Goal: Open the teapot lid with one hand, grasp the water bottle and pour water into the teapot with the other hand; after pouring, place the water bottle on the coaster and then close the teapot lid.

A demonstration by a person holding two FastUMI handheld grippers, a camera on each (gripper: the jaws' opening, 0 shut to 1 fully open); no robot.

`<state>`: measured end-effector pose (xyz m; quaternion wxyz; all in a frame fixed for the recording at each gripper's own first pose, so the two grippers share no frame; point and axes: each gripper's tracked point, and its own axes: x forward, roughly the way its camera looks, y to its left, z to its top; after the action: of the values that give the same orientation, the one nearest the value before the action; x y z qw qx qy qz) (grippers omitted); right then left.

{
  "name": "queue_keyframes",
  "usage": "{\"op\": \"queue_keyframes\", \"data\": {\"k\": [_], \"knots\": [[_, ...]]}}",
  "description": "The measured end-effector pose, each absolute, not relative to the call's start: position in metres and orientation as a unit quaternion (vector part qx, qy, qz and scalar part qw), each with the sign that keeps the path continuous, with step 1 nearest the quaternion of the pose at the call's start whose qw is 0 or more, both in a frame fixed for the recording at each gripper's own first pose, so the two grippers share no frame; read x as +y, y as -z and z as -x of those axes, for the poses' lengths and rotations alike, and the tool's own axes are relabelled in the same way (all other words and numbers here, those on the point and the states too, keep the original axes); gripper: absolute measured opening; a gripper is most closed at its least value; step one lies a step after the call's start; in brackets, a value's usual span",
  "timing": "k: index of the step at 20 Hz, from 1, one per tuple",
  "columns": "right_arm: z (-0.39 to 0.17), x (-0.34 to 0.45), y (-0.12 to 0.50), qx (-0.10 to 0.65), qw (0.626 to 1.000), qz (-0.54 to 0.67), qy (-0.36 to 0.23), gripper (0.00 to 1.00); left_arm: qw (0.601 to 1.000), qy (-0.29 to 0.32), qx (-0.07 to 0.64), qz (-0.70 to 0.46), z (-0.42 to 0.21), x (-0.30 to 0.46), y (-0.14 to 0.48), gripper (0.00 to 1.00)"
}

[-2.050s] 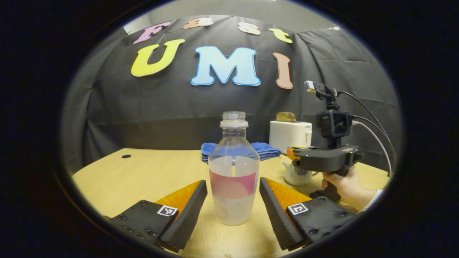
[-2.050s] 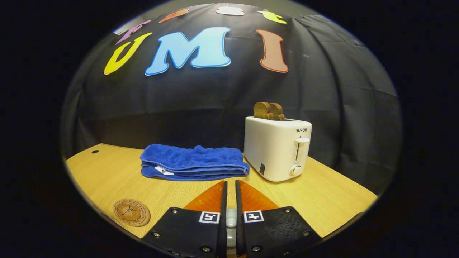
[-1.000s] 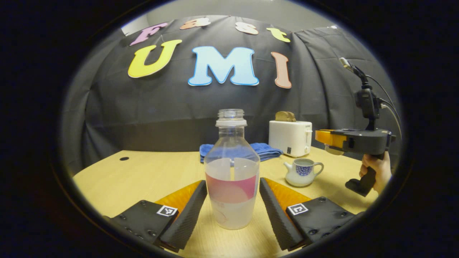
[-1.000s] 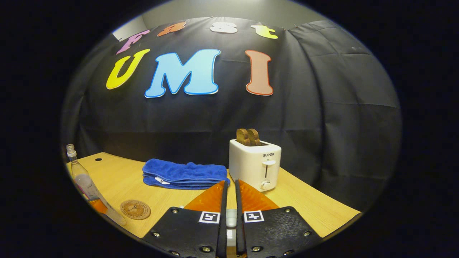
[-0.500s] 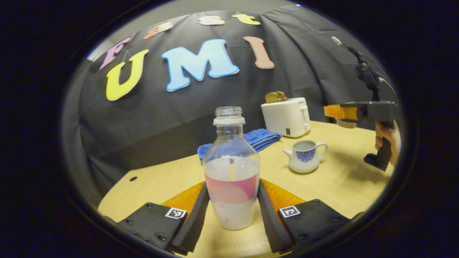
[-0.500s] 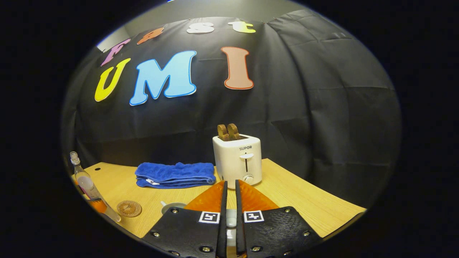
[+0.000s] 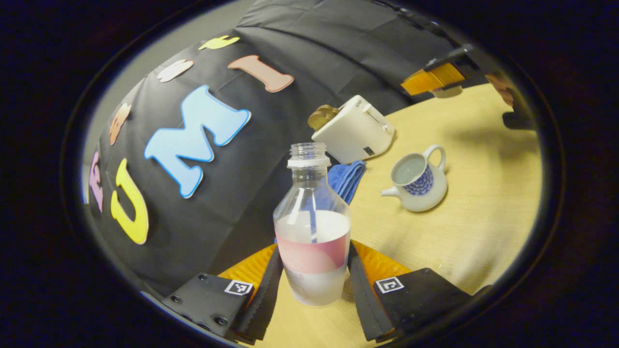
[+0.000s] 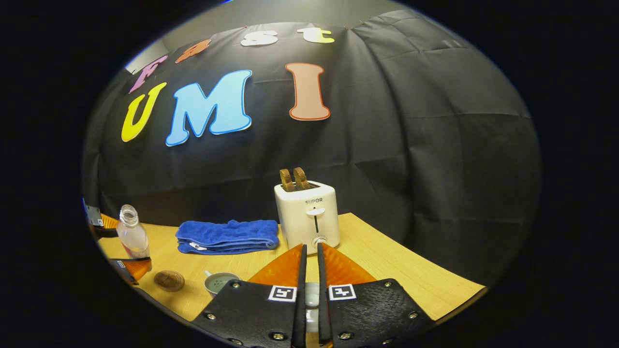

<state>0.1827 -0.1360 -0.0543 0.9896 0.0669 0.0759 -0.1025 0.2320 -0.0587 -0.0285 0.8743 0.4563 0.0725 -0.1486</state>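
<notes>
A clear water bottle (image 7: 312, 227) with a pink label, uncapped and about half full, stands between the fingers of my left gripper (image 7: 313, 251), which is shut on its lower body. The white teapot (image 7: 417, 181) with a blue pattern sits open on the table to the right of the bottle's neck. Up at the top right hangs my right gripper (image 7: 425, 81), with the white lid (image 7: 446, 92) under it. In the right gripper view my right gripper (image 8: 310, 249) is shut on the lid (image 8: 312, 296). The bottle (image 8: 131, 237), the round coaster (image 8: 169, 280) and the teapot (image 8: 220, 282) lie low on the left.
A white toaster (image 8: 307, 217) with two slices of toast stands at the back of the wooden table (image 8: 387, 266). A folded blue towel (image 8: 227, 237) lies to its left. The toaster (image 7: 355, 128) and the towel (image 7: 346, 179) sit behind the bottle.
My left gripper closed on the bottle, lifted it and rolled, so the table now slants in its view. My right gripper carried the lid up and back from the teapot.
</notes>
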Motion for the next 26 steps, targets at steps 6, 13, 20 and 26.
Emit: {"op": "queue_keyframes", "data": {"k": [6,13,20,26], "knots": [[-0.177,-0.126,0.044,0.080,0.993,-0.032,0.083,0.10,0.781,0.185,0.088,-0.590,-0.257,-0.074,0.045,0.84],[-0.176,-0.131,0.046,0.089,0.991,-0.040,0.088,0.10,0.670,0.201,0.085,-0.709,-0.276,-0.093,0.049,0.84],[-0.175,-0.129,0.047,0.092,0.991,-0.046,0.090,0.10,0.584,0.199,0.076,-0.783,-0.273,-0.108,0.041,0.84],[-0.176,-0.127,0.047,0.090,0.991,-0.062,0.083,0.10,0.537,0.180,0.068,-0.821,-0.270,-0.116,0.032,0.84]]}}
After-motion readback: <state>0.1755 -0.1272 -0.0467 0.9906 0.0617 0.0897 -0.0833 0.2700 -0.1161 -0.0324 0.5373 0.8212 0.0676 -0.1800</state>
